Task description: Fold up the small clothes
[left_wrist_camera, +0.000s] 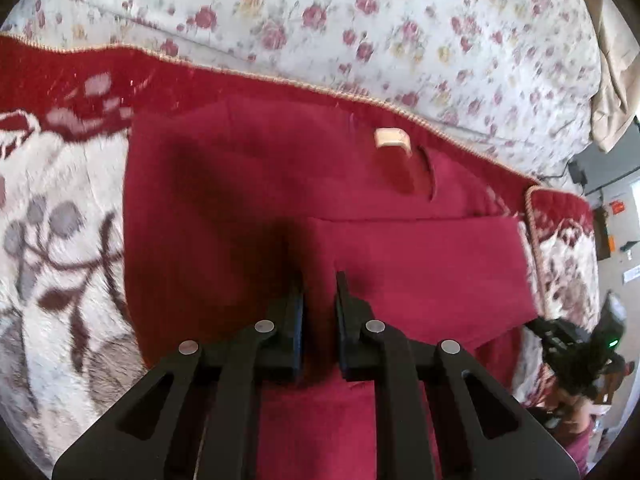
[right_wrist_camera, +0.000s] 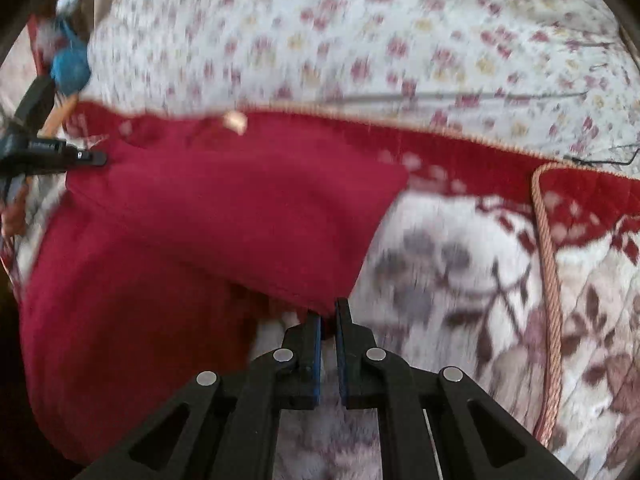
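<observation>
Folding partway along, judging by the lie of the cloth: red garment lying on the patterned blanket near its corded edge, one panel already doubled over across the front, tan label showing near the far hem. Right gripper pinching a lower corner of the garment between nearly closed jaws, corner lifting clear of the blanket. Left gripper pressing down onto the doubled panel with jaws narrow; pinching a ridge of cloth, seemingly, though hard to confirm. Remaining, probably: carrying the lifted corner across, squaring the edges, at least one more fold. Holding nothing anywhere: no basket, box or drawer showing in either view, only the floral bedspread beyond.
</observation>
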